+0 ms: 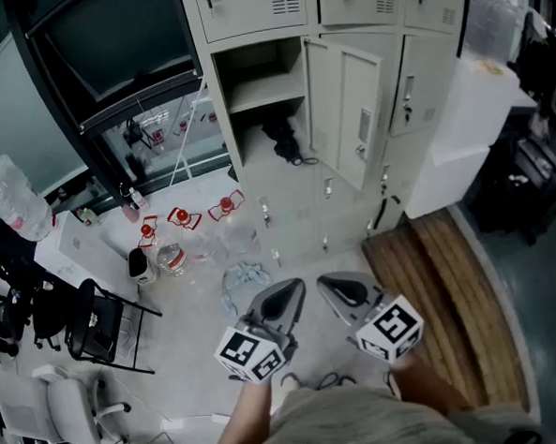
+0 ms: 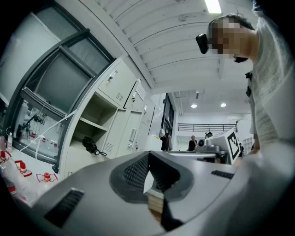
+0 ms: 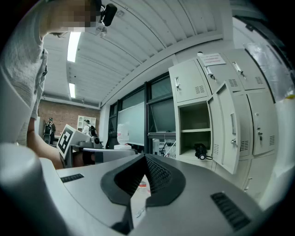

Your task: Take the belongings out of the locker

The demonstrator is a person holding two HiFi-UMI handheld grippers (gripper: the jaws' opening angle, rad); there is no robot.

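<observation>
L gripper [image 1: 296, 286] & R gripper [image 1: 324, 281]: both jaws closed tip to tip, nothing btwn them, held side by side approx level. The black bundle [image 1: 282, 141] w/ cord lies in the locker [image 1: 250, 68], open compartment, under the shelf [image 1: 265, 93], beside the open door [image 1: 351, 118], well apart from both sets of fingertips.

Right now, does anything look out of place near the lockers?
One locker door hangs open, with a black item left on its lower shelf. Clear red-capped bottles clutter the floor left of the lockers.
</observation>
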